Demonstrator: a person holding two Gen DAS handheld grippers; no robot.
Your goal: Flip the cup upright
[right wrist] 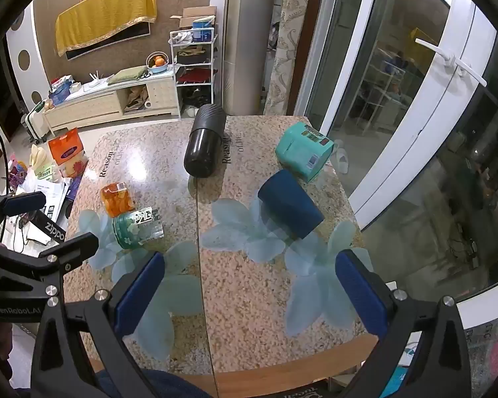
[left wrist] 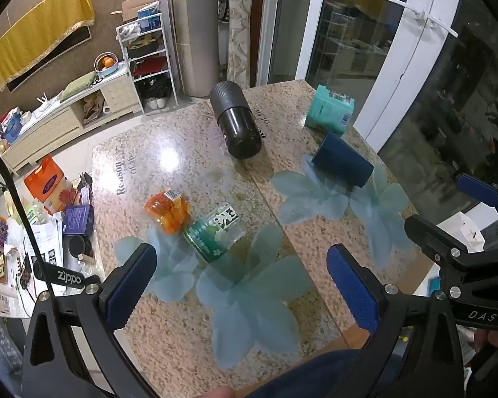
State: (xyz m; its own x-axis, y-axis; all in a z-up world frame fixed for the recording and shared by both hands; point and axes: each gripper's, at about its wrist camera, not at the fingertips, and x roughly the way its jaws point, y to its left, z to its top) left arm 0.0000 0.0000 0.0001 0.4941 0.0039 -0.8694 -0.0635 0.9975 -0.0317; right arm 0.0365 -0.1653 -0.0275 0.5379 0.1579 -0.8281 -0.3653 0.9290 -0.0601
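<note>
A dark blue cup [left wrist: 343,164] lies on its side on the granite table [left wrist: 182,152], at the right; it also shows in the right wrist view [right wrist: 289,204]. My left gripper [left wrist: 242,275] is open and empty above the table's near edge, well short of the cup. My right gripper [right wrist: 249,288] is open and empty, hovering just in front of the cup. The right gripper also shows at the right edge of the left wrist view [left wrist: 448,222], with its jaws apart.
A black cylindrical flask [right wrist: 202,142] lies on its side at the back. A teal packet [right wrist: 303,156] lies behind the cup. An orange snack pack [right wrist: 116,199] and a green-labelled clear jar [right wrist: 136,227] lie at the left. Clutter covers the floor [left wrist: 49,232] to the left.
</note>
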